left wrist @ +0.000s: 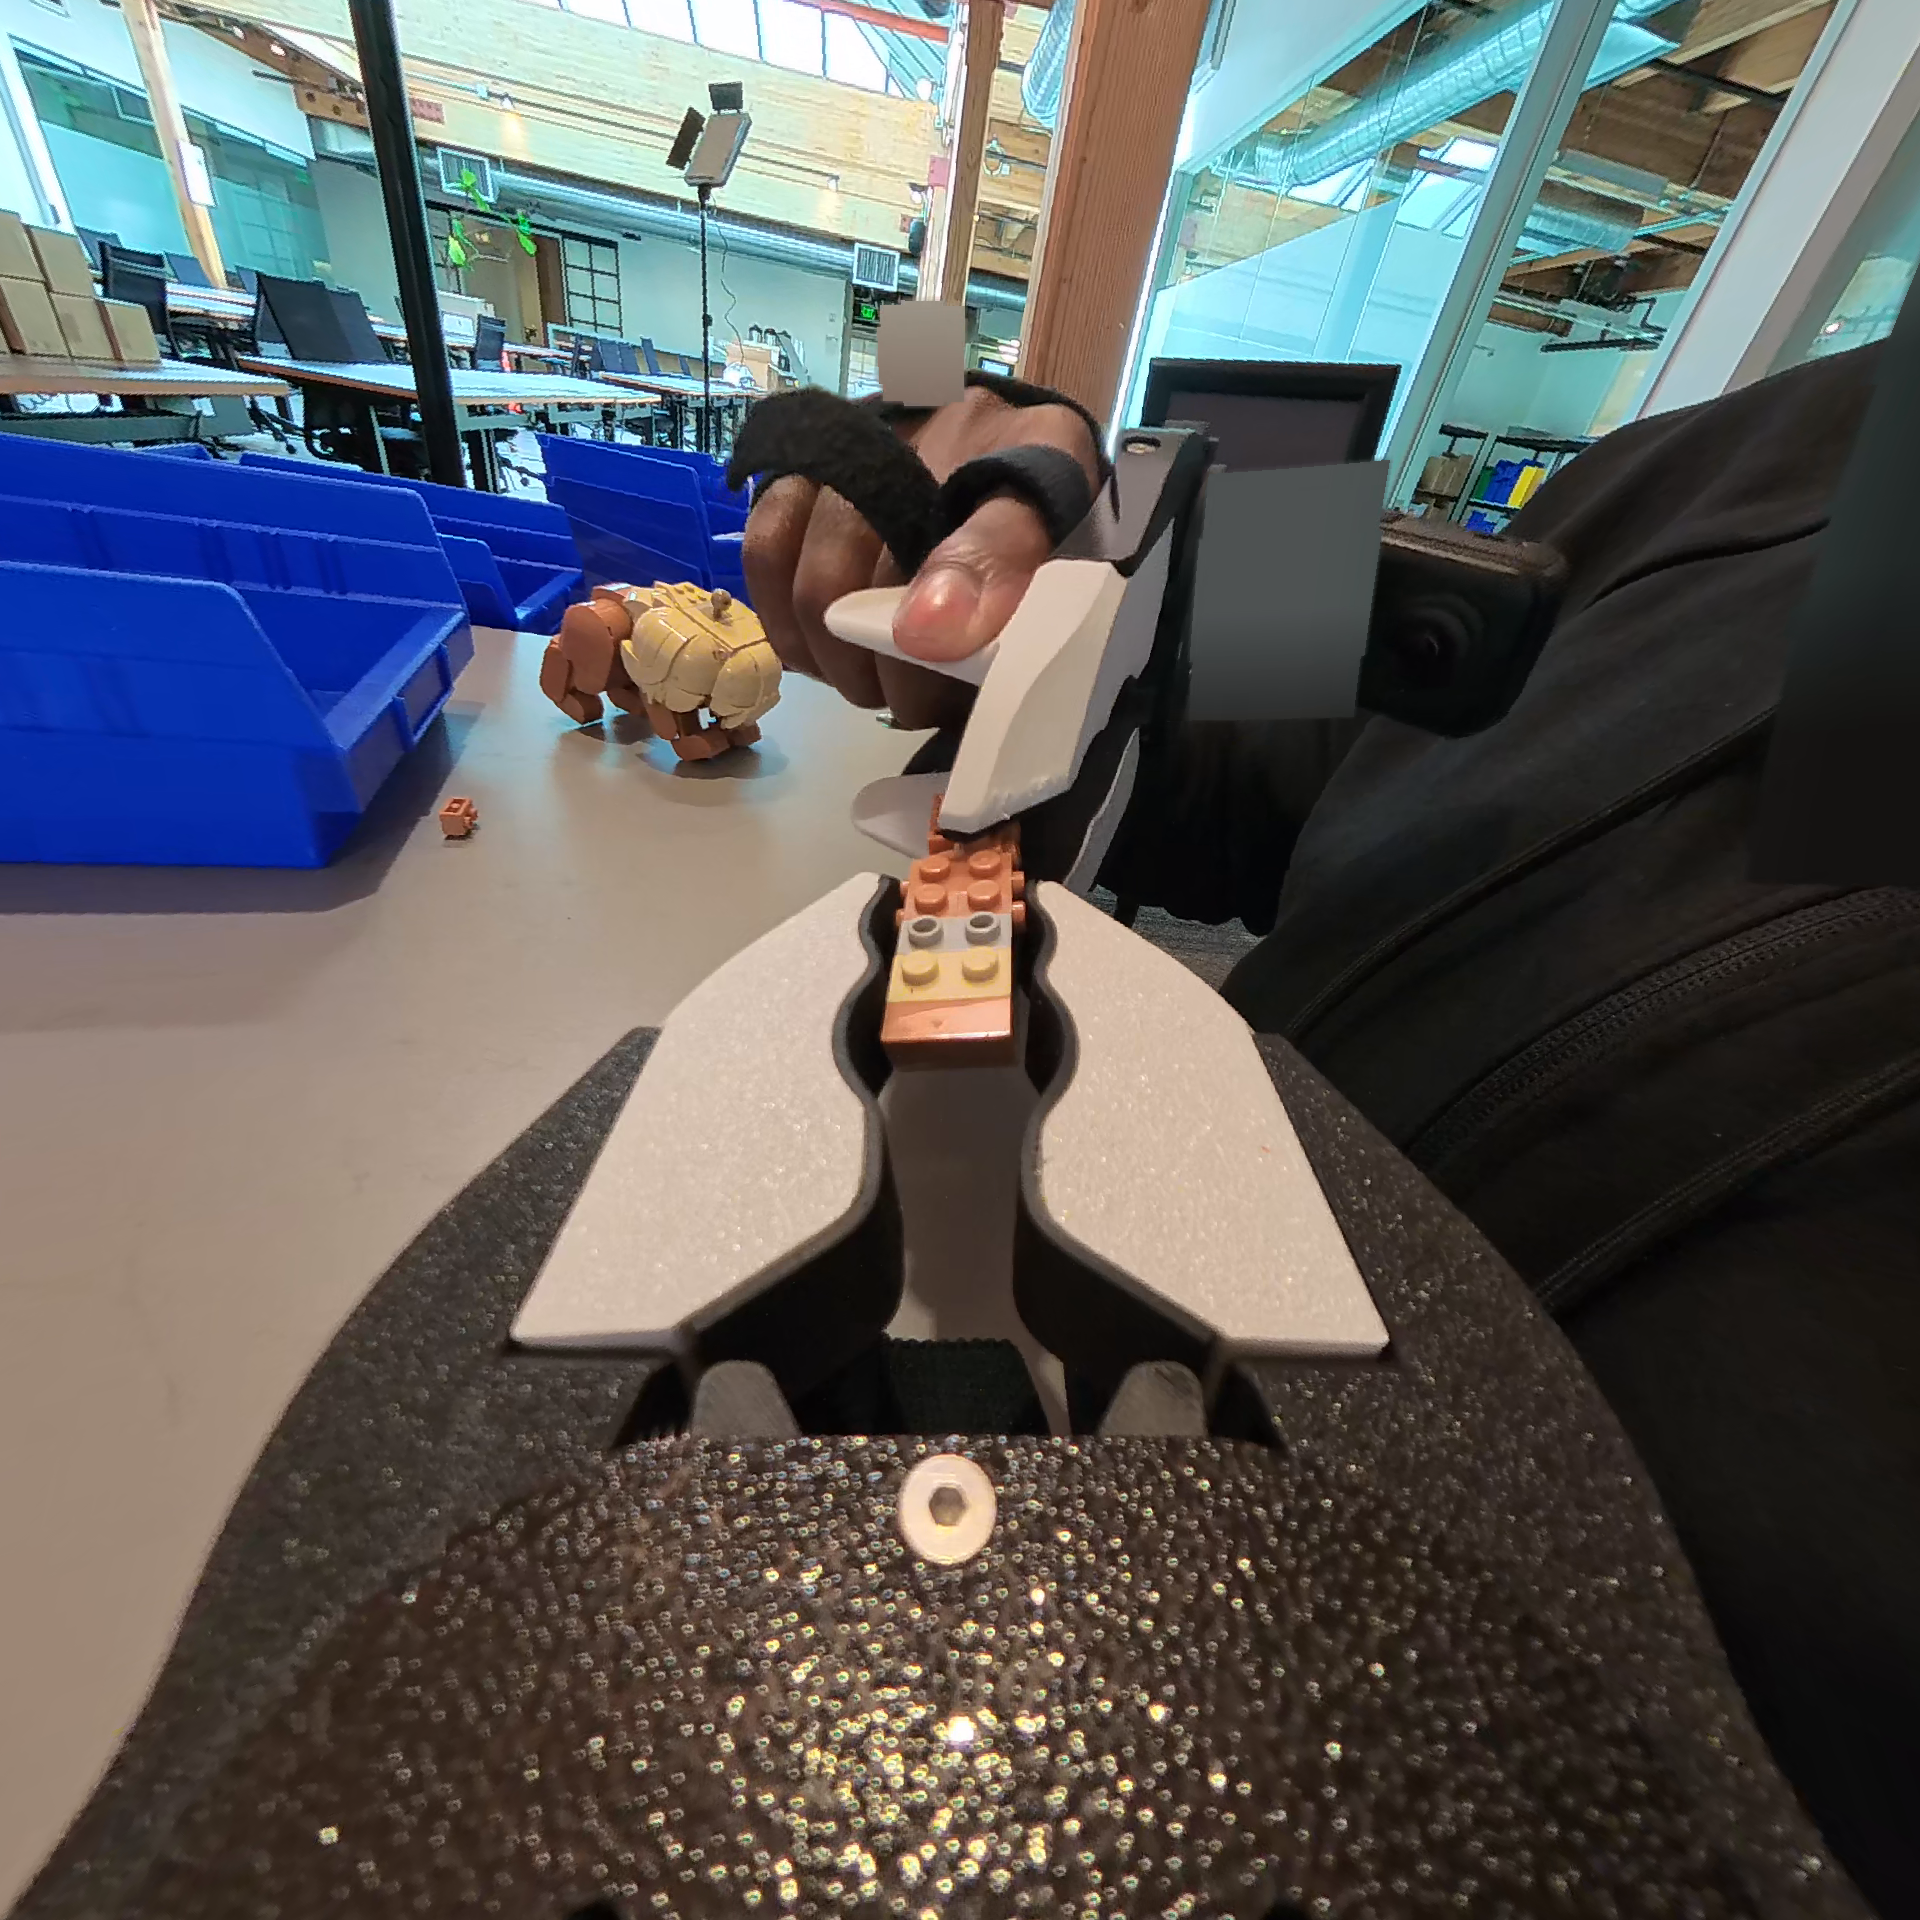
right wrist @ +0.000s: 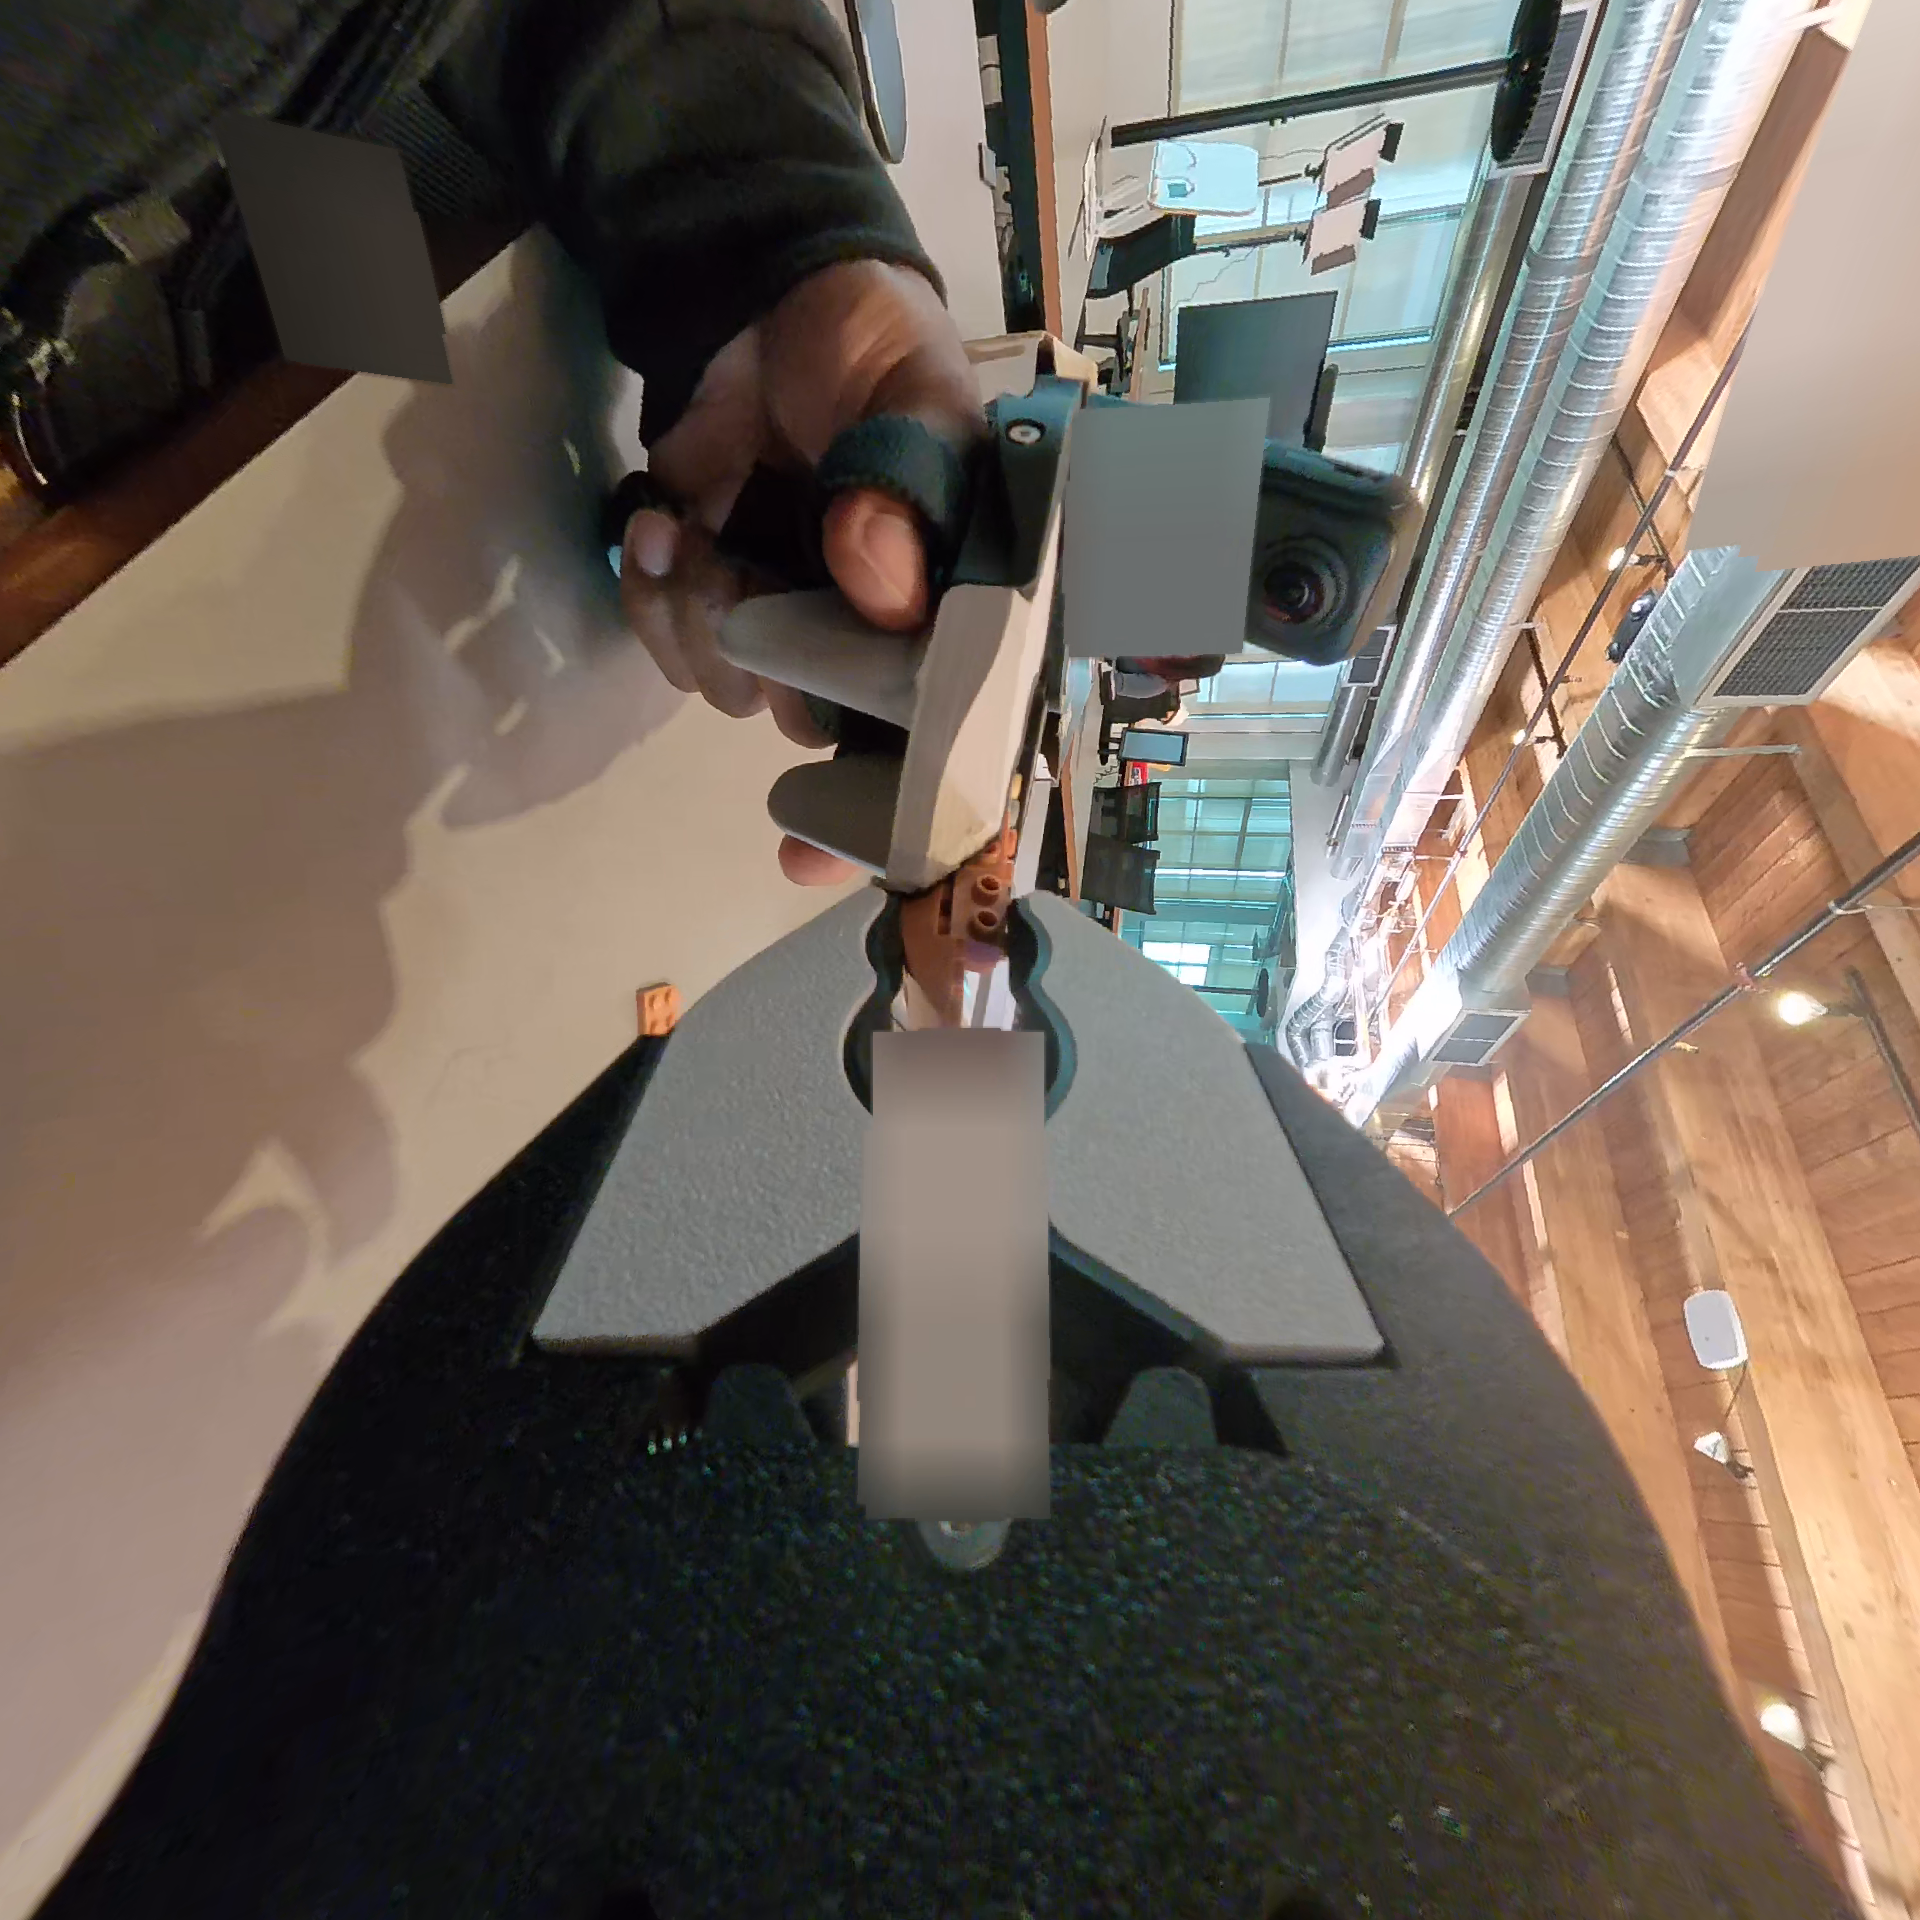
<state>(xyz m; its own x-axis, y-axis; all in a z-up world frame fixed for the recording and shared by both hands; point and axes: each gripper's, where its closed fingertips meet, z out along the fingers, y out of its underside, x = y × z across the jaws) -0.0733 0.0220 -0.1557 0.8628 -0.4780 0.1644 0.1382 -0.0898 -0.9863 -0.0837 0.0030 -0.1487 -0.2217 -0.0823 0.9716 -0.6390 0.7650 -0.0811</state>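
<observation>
Both grippers are clamping one small brick assembly (left wrist: 951, 961) above the table (left wrist: 312, 1039), the left gripper (left wrist: 951, 935) pinching its near end and the right gripper (right wrist: 951, 935) its far end, apparently mid-way through pressing or pulling its parts, which calls for steady, aligned force.

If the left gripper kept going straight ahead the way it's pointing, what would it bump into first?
Probably the right gripper. It sits just ahead, clamped on the far end of the same brown brick piece the left gripper holds, though depth is hard to judge.
</observation>
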